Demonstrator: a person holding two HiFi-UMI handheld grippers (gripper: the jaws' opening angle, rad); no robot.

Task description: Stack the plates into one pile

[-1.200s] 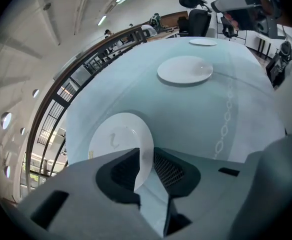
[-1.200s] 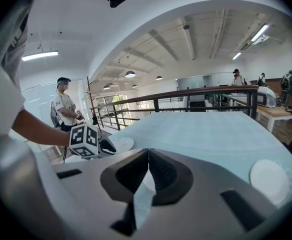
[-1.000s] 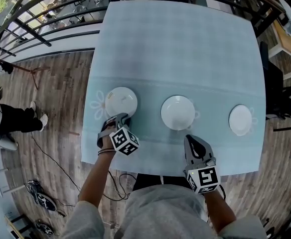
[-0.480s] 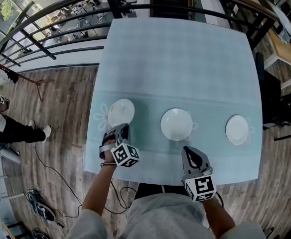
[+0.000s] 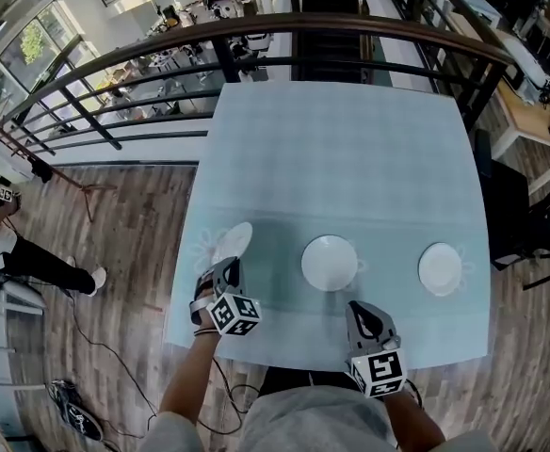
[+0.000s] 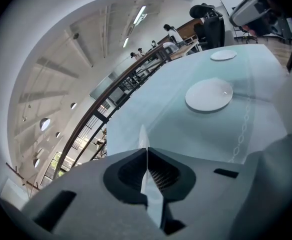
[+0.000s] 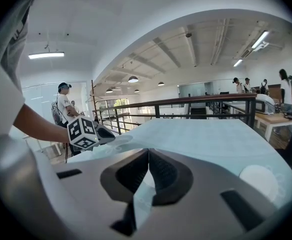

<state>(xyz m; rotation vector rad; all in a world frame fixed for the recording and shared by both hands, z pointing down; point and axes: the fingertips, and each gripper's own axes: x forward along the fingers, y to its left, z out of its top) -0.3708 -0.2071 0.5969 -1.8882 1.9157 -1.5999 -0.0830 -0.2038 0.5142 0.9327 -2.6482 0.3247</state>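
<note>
Pale blue cloth is covering the table [image 5: 350, 158]. Nearest the bottom edge of the head view, the right gripper [image 5: 362, 307] is hovering with its jaws pressed together on nothing. At lower left, the left gripper [image 5: 228, 269] has just been closing its jaws and is pinching the near rim of the left plate [image 5: 234, 242], which is tilting up off the cloth. The middle plate [image 5: 330, 263] is lying flat to its right, with the right plate [image 5: 440, 268] further right. A dark railing [image 5: 256, 36] is curving across the top.
</note>
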